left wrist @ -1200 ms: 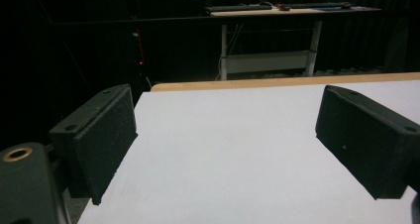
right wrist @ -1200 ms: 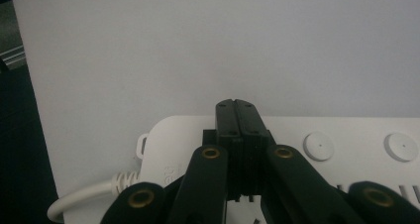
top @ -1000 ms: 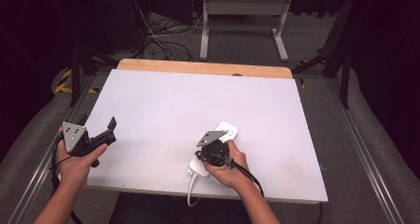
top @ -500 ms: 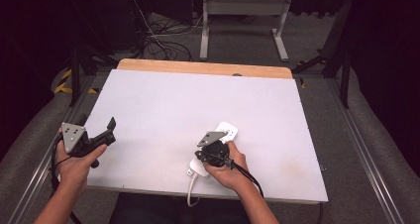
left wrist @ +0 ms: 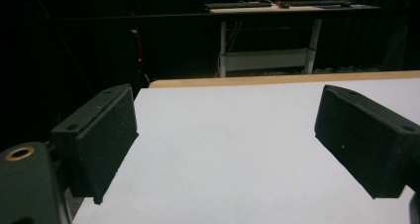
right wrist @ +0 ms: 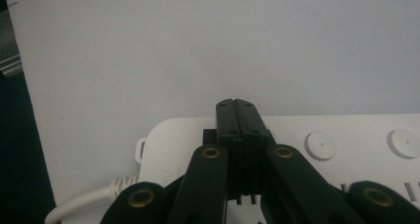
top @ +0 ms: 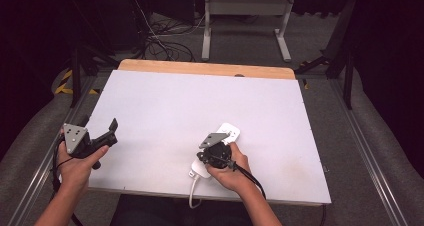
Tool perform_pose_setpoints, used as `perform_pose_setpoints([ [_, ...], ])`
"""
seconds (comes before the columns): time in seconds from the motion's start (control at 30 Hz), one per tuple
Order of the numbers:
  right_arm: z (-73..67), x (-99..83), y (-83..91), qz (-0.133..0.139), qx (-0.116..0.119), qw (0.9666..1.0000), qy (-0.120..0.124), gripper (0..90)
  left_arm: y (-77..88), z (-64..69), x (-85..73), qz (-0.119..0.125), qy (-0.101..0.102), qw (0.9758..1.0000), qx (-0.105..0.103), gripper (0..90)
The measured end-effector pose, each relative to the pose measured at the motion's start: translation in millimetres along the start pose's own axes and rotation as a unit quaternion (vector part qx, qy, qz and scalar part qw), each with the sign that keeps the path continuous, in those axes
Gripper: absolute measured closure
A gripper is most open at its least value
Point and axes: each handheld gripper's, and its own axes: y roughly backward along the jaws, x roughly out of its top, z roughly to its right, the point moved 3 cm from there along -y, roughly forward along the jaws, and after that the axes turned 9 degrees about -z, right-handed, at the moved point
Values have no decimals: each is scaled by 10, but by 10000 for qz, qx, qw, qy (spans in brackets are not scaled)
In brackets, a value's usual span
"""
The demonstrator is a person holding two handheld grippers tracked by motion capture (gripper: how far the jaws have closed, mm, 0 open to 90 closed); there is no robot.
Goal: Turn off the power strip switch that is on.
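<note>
No writing that can be read is being shown on the white power strip [top: 220, 145]; a small raised mark near its cord end is too blurry to be told in the right gripper view. The power strip [right wrist: 346, 144] is being seen as smooth white plastic with rounded corners, and two round white buttons [right wrist: 320, 144] are being shown on its top. A thick white cord [top: 192, 192] is being let hang from its near end, over the near edge of the surface [top: 165, 106]. The strip is lying flat on the near right part of the surface, close to the near edge. The surface is being seen as a flat, pale, matte board with a strip of wood [top: 205, 67] along its far edge. The right claw [right wrist: 235, 116] is being held shut, its two black jaws pressed flat together, with nothing between them, and its tip is being held right over the cord end of the strip. The left claw [left wrist: 225, 149] is being held wide, with nothing between its rough black pads [left wrist: 106, 140], near the left edge of the surface. Lots of bare room is being left between the two claws and toward the far side.
</note>
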Motion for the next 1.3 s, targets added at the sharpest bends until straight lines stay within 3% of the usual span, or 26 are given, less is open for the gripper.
perform_pose_setpoints([
  [1.3, -7, 5, 13, 24, -23, 9999, -104, 900, -8, 19, 14, 6, 10, 10000, -72, 106],
])
